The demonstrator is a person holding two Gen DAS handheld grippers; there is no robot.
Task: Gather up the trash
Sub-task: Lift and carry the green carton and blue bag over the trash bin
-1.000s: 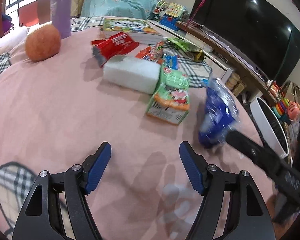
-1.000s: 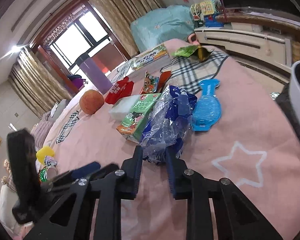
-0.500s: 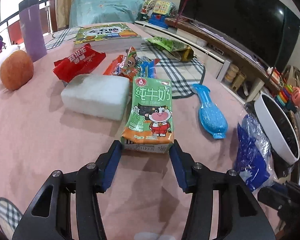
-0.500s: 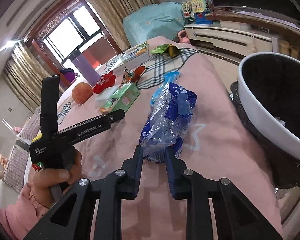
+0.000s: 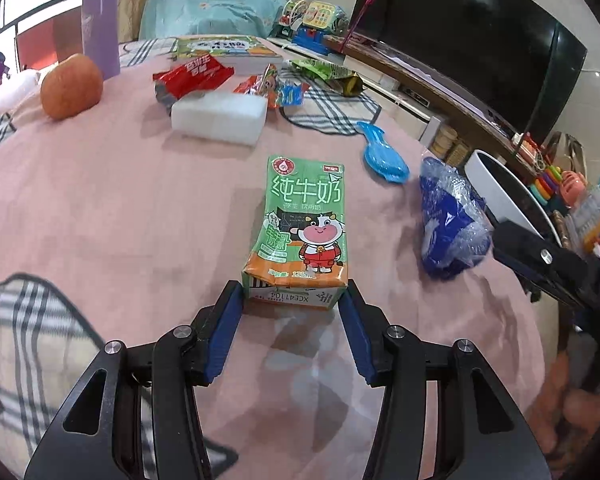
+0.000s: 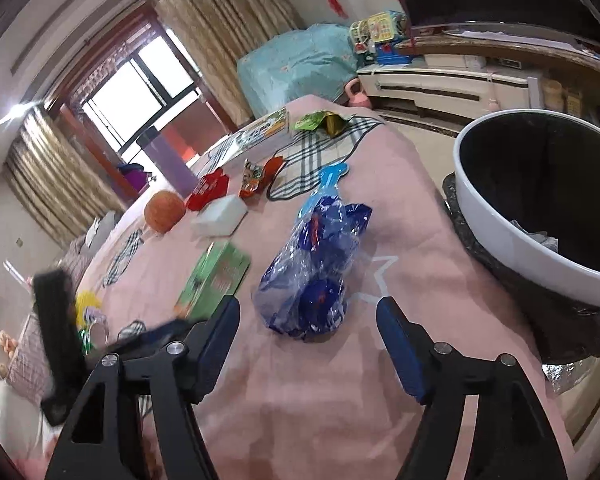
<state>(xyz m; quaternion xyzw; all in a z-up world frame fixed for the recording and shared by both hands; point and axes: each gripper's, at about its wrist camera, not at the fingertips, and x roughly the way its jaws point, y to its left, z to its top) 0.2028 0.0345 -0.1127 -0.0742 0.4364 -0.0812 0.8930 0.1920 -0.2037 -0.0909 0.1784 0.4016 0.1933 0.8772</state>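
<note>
Lying flat on the pink tablecloth (image 5: 100, 208), the green milk carton (image 5: 304, 232) reads 纯牛奶 in large white characters above a cartoon cow, with "XCE41104" printed on the near end. The left gripper (image 5: 292, 300) has its blue pads on either side of that end; whether they press the carton cannot be told. Half a second ago the carton lay against the white foam block (image 5: 220, 120); now it sits well apart from it, nearer the table edge. The right gripper (image 6: 306, 320) stands wide open just behind the blue plastic bag (image 6: 316, 276), which lies on the cloth beside the white-rimmed trash bin (image 6: 500, 240). Earlier those fingers were clamped on the bag; now it rests free. The red wrapper (image 5: 192, 76) carries white characters too blurred to read.
</note>
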